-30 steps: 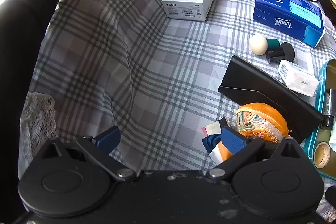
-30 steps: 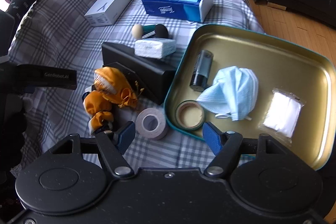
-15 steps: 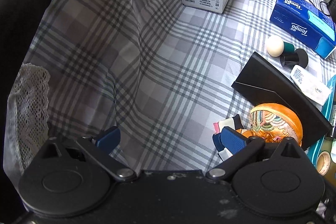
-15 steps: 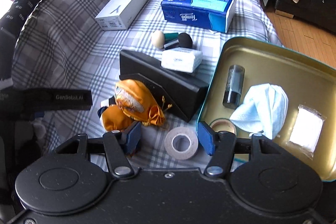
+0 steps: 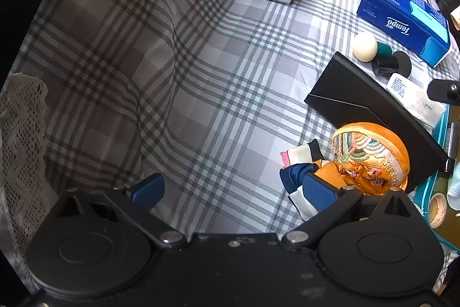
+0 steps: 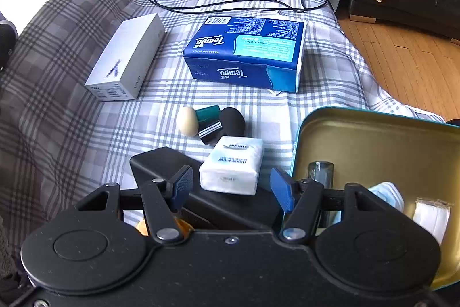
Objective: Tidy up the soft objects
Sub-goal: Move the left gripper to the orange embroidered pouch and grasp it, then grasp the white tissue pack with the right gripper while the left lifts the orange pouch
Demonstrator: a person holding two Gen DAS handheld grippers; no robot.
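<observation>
Right wrist view looks over a bed covered in a plaid sheet (image 6: 86, 134), with the right gripper (image 6: 231, 186) low over a black wedge-shaped stand (image 6: 161, 160). Its jaws are spread wide, and a small white tissue packet (image 6: 233, 166) lies on top of the stand between the two blue pads, touching neither. Just beyond the stand lie two makeup sponges, one cream (image 6: 187, 121) and one black (image 6: 233, 121), close together. Farther beyond them sits a blue Tempo tissue pack (image 6: 247, 53), with a white box (image 6: 128, 59) to its left and a black cable (image 6: 230, 5) looped behind both. To the right of the stand is a teal tin (image 6: 373, 146) with a gold inside, holding a dark cylinder, a light blue face mask (image 6: 385, 192) and a white wrapped pad (image 6: 431, 217).

Left wrist view shows the left gripper (image 5: 233, 190) with its jaws also spread, holding nothing. An orange embroidered pouch (image 5: 371, 157) rests on the sheet against the near side of the stand (image 5: 359, 99), with a bit of folded navy, white and pink fabric (image 5: 299, 163) beside it; the gripper's right pad sits right at this fabric, though contact is hard to judge. A roll of tape (image 5: 438, 209) shows at the right edge, apparently inside the tin.
</observation>
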